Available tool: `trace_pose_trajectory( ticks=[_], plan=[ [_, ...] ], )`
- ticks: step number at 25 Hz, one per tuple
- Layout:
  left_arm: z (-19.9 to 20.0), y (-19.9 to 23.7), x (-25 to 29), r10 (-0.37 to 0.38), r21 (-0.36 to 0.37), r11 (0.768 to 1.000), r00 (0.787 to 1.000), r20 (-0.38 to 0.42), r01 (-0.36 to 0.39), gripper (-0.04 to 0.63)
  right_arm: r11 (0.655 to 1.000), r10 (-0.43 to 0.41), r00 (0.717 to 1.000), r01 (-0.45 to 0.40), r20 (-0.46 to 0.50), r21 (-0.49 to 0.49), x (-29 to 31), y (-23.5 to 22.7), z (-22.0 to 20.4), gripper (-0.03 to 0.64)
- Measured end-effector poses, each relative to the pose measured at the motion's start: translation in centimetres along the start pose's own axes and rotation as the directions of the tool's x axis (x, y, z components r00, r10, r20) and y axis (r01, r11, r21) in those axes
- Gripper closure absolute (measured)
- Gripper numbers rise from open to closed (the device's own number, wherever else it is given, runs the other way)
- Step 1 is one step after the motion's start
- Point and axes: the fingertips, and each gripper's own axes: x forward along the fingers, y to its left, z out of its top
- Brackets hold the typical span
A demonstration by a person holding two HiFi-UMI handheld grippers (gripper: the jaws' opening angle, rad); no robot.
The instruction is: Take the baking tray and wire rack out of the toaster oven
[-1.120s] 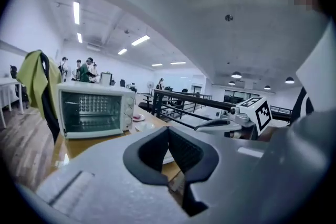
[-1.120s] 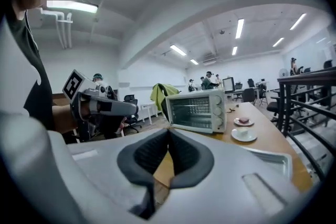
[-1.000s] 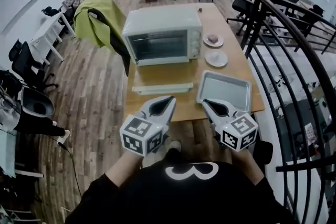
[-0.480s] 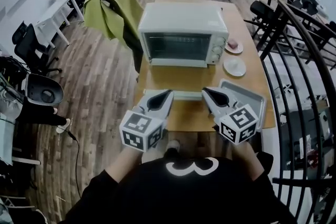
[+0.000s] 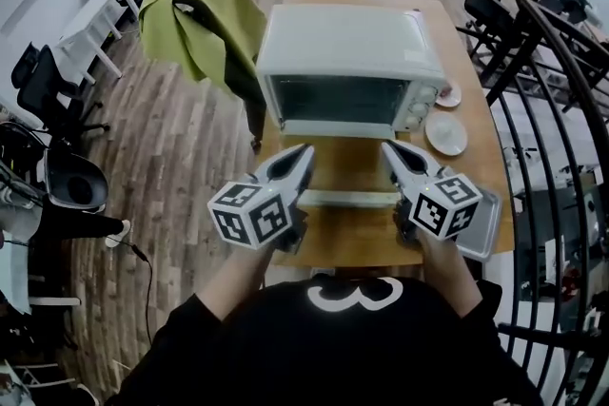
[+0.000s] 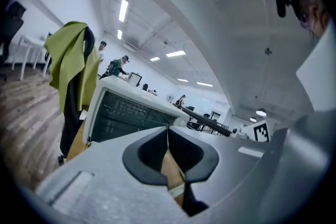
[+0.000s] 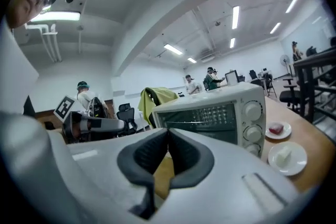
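**Toaster Oven Closed, Baking Tray on Table, Both Grippers Shut and Empty**

In the head view, the toaster oven [image 5: 347,71] stood upright at the centre of the wooden table [image 5: 333,238], with its dark glass door closed and its control knobs at the 3 o'clock end. The baking tray [image 5: 487,222] lay flat outside the oven, at the table's near right corner, at 5 o'clock from the oven. It was partly covered by the right gripper's marker cube. A long pale strip [image 5: 347,198] lay on the table at 6 o'clock from the oven door, parallel to it. Whether this was the wire rack could not be determined.

The left gripper [image 5: 301,152] and the right gripper [image 5: 390,149] were held side by side above the near table edge, both pointing toward 12 o'clock at the oven door and clear of it. Each gripper view showed its jaws pressed together with nothing between them.

Two small plates [image 5: 445,133] sat at 3 to 4 o'clock from the oven. A green cloth [image 5: 200,19] hung over a chair at 10 o'clock.
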Motion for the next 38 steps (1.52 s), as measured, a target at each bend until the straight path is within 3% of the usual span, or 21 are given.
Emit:
trace_pose_trajectory(
  ticks=[2, 5, 7, 9, 10, 12, 14, 17, 20, 22, 26, 33, 38],
  plan=[
    [0.9, 2.1, 1.3, -0.010, -0.087, 0.996, 1.000, 0.022, 0.012, 0.581, 0.997, -0.020, 1.000, 0.019, 0.019, 0.069, 1.7, -1.5, 0.2, 0.612],
    [1.8, 4.8, 3.1, -0.043, -0.212, 0.976, 0.998, 0.052, 0.053, 0.580, 0.984, -0.043, 0.998, 0.034, 0.050, 0.176, 3.9, -3.4, 0.4, 0.557],
    [2.2, 6.2, 4.4, -0.071, -0.283, 0.955, 0.994, 0.078, 0.090, 0.568, 0.972, -0.047, 0.996, 0.029, 0.072, 0.233, 5.1, -4.4, 0.4, 0.557],
    [2.6, 7.0, 5.5, -0.099, -0.347, 0.928, 0.989, 0.114, 0.133, 0.482, 0.950, -0.045, 0.994, 0.011, 0.101, 0.312, 6.2, -5.5, 0.3, 0.554],
    [2.7, 7.4, 6.2, -0.105, -0.385, 0.911, 0.985, 0.137, 0.150, 0.474, 0.934, -0.046, 0.992, 0.000, 0.120, 0.358, 6.7, -6.0, 0.2, 0.552],
    [2.8, 9.1, 7.5, -0.076, -0.459, 0.876, 0.981, 0.179, 0.152, 0.463, 0.899, -0.067, 0.984, -0.011, 0.163, 0.437, 7.8, -7.4, 0.3, 0.528],
    [2.5, 11.2, 8.7, -0.017, -0.506, 0.855, 0.981, 0.194, 0.115, 0.459, 0.858, -0.098, 0.975, -0.019, 0.199, 0.513, 8.8, -8.9, 0.2, 0.482],
    [1.9, 13.8, 10.5, 0.037, -0.553, 0.829, 0.980, 0.195, 0.079, 0.448, 0.756, -0.139, 0.962, -0.051, 0.236, 0.652, 10.6, -11.2, -0.4, 0.466],
    [1.4, 15.9, 12.5, 0.062, -0.629, 0.773, 0.976, 0.211, 0.087, 0.439, 0.654, -0.194, 0.949, -0.064, 0.248, 0.754, 12.2, -13.9, -1.6, 0.466],
    [0.8, 17.1, 13.6, 0.079, -0.663, 0.744, 0.974, 0.211, 0.083, 0.440, 0.614, -0.231, 0.936, -0.069, 0.264, 0.786, 12.8, -15.4, -2.2, 0.466],
    [0.4, 18.8, 15.3, 0.103, -0.705, 0.704, 0.970, 0.218, 0.084, 0.440, 0.579, -0.279, 0.914, -0.084, 0.294, 0.811, 14.0, -17.4, -2.0, 0.466],
    [0.3, 20.4, 17.3, 0.132, -0.744, 0.661, 0.961, 0.244, 0.098, 0.440, 0.536, -0.289, 0.909, -0.106, 0.300, 0.837, 16.1, -18.8, -2.1, 0.466],
    [0.6, 20.5, 17.5, 0.122, -0.752, 0.648, 0.959, 0.256, 0.119, 0.474, 0.544, -0.286, 0.900, -0.131, 0.330, 0.829, 16.3, -18.9, -1.5, 0.540]
  ],
)
